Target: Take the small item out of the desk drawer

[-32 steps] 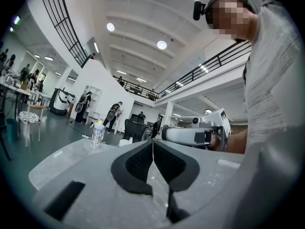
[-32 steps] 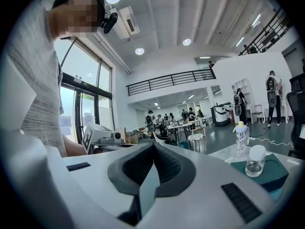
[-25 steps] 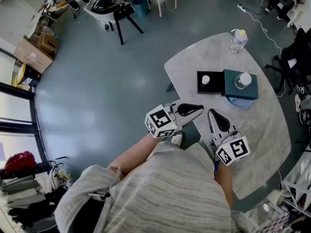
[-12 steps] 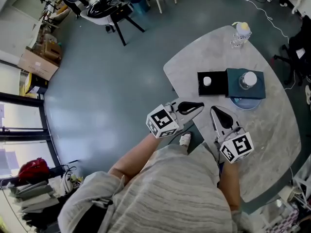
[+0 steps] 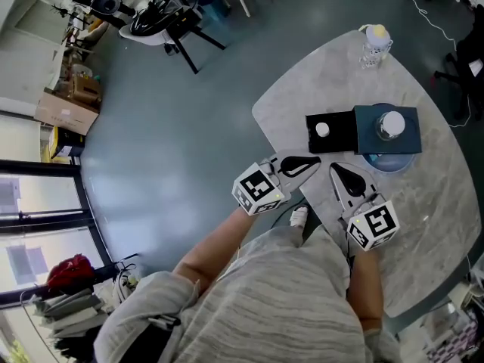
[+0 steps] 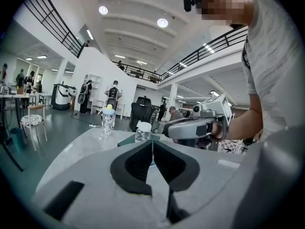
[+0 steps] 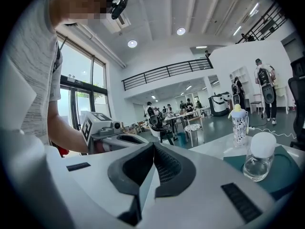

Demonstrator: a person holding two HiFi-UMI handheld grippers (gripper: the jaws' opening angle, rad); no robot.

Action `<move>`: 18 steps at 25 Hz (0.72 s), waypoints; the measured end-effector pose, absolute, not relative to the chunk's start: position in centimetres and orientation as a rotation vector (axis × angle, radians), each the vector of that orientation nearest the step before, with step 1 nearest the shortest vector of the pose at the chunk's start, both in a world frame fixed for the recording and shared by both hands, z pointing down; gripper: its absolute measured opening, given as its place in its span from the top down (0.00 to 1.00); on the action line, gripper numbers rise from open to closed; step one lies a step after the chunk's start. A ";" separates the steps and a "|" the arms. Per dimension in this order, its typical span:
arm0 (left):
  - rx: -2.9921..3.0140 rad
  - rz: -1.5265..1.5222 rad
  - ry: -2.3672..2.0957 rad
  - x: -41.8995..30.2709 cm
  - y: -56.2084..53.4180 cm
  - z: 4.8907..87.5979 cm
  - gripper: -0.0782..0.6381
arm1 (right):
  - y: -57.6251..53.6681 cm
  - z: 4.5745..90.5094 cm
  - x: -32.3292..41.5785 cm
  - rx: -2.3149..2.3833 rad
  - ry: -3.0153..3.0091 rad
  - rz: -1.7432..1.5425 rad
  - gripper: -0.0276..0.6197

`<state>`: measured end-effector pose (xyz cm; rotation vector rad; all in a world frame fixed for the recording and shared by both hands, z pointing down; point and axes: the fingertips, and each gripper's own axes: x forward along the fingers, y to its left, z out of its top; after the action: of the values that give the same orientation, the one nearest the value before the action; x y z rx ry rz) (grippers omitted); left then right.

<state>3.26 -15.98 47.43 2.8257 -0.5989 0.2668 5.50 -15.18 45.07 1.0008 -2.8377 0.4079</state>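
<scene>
A black drawer (image 5: 340, 119) stands pulled out to the left of a teal box (image 5: 370, 138) on the grey table (image 5: 423, 203). In the drawer lies a small white item (image 5: 323, 130). A clear jar with a white lid (image 5: 392, 124) (image 7: 259, 161) (image 6: 142, 131) stands on the teal box. My left gripper (image 5: 316, 162) (image 6: 152, 142) is shut and empty, just short of the drawer's near edge. My right gripper (image 5: 334, 167) (image 7: 153, 144) is beside it, also shut with nothing between its jaws.
A clear bottle with a yellow cap (image 5: 375, 45) (image 6: 108, 120) (image 7: 239, 118) stands at the table's far end. A pale round dish (image 5: 387, 162) pokes out from under the teal box. The table's curved left edge (image 5: 261, 123) drops to the floor, where a black chair (image 5: 170, 17) stands far off.
Both grippers have edged slightly toward the drawer and stay shut. The head view has drifted a little.
</scene>
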 end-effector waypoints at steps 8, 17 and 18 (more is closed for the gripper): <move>2.806 0.326 -0.604 3.7 -18.6 49.2 0.87 | -16.9 46.7 6.3 1.009 -2.824 0.446 0.94; 2.808 0.460 -0.563 4.7 -21.0 51.9 0.86 | -18.5 47.9 7.2 1.030 -2.798 0.467 0.94; 2.809 0.476 -0.561 4.7 -21.3 52.1 0.86 | -18.7 48.0 7.3 1.033 -2.797 0.471 0.94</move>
<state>4.73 -21.31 52.11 2.8088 -0.5609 0.4757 7.26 -18.70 47.97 1.0326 -2.7972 0.4711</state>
